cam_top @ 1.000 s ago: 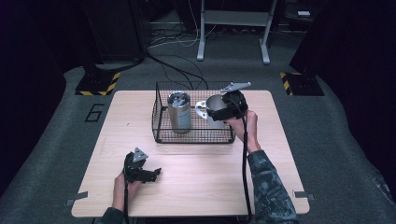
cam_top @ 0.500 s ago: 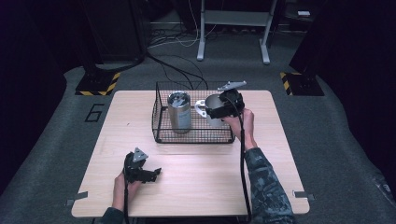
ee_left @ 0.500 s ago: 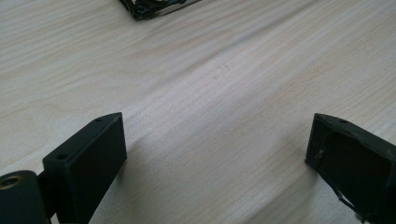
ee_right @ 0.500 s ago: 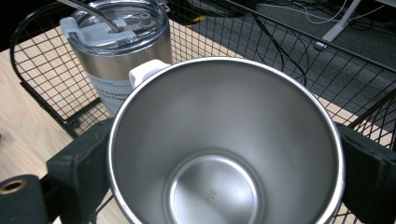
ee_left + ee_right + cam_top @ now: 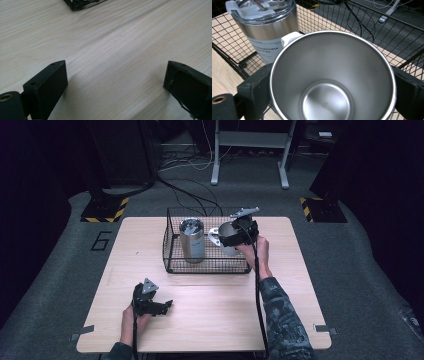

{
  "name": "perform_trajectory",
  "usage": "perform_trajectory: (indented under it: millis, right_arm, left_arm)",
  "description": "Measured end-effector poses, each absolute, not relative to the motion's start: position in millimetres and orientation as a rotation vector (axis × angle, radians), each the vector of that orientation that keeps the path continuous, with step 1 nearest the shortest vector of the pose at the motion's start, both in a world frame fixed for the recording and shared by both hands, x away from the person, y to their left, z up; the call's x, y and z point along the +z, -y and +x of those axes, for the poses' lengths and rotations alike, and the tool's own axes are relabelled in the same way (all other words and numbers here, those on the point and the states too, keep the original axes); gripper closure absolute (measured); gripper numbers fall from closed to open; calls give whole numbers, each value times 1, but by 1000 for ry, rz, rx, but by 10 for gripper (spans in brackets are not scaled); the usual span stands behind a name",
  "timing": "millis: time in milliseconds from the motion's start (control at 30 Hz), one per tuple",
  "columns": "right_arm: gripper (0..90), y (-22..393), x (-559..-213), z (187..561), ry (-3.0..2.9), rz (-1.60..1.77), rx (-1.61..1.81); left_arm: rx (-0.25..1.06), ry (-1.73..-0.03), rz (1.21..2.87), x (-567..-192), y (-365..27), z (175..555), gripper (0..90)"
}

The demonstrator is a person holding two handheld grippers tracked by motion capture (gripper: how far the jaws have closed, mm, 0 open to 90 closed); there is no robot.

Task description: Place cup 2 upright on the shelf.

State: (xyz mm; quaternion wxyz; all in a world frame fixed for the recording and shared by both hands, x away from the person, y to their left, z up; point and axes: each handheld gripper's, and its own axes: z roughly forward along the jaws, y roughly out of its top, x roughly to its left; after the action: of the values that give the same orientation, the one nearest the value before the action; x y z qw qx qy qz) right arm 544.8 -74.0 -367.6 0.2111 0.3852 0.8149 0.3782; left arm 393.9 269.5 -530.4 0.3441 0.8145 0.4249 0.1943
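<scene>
A: Right gripper (image 5: 231, 236)?
B: Jaws clamped on either side of the steel cup (image 5: 332, 82), held over the wire basket's (image 5: 172, 256) right half, beside the lidded tumbler (image 5: 192, 239) standing inside it.
A: Left gripper (image 5: 161, 306)?
B: Jaws wide apart, holding nothing, low over the table (image 5: 210, 310) near the basket's front.
</scene>
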Motion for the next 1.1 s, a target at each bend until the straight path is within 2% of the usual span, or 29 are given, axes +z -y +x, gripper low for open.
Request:
perform_trajectory:
  millis: [1100]
  right_arm:
    - [58,60,-397,552,-2308,1109,990]
  left_arm:
    - [504,-1101,2116,-530,-270,394,51]
